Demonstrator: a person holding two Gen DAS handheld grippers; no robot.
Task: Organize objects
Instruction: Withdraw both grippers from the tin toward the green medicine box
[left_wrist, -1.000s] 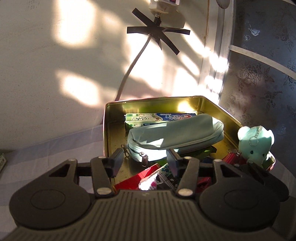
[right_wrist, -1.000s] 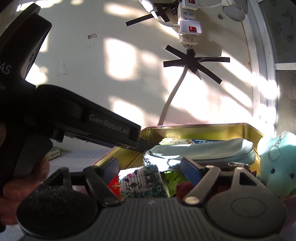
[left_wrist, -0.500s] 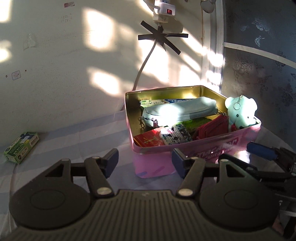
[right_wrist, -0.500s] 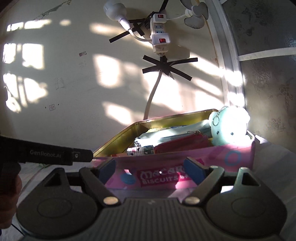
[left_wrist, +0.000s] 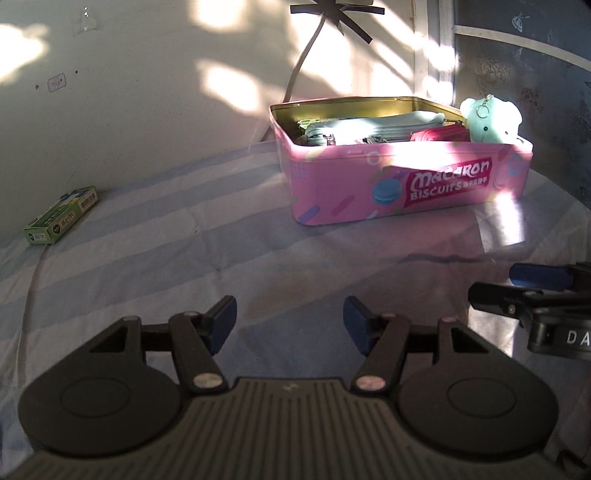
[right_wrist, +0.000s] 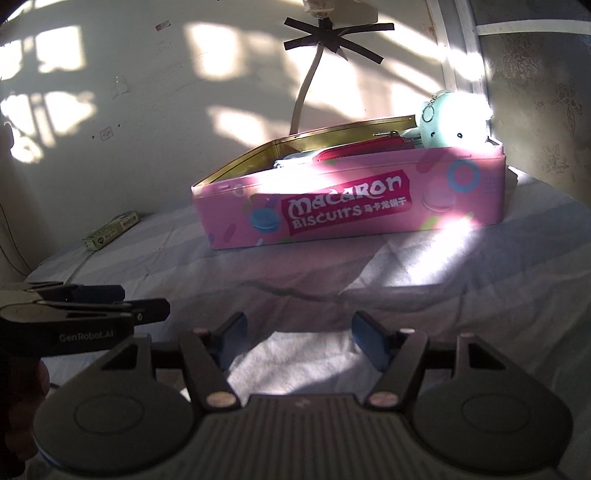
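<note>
A pink biscuit tin (left_wrist: 406, 184) (right_wrist: 351, 206) stands open on the striped cloth near the wall. In it lie a pale blue pencil pouch (left_wrist: 369, 123), a red pouch (left_wrist: 439, 133) (right_wrist: 358, 152) and a mint plush bear (left_wrist: 491, 120) (right_wrist: 450, 118) at its right end. My left gripper (left_wrist: 290, 319) is open and empty, well in front of the tin. My right gripper (right_wrist: 297, 334) is open and empty too, low over the cloth. Each gripper shows at the edge of the other's view, the right one in the left view (left_wrist: 535, 280) and the left one in the right view (right_wrist: 92, 302).
A small green box (left_wrist: 61, 220) (right_wrist: 110, 230) lies on the cloth at the far left by the wall. A white cable (left_wrist: 303, 62) taped with black strips runs down the wall behind the tin. A patterned dark panel (left_wrist: 535, 74) stands at the right.
Both grippers have drawn back from over the tin and come down low over the cloth. The tin now sits farther ahead. Both stay open and empty.
</note>
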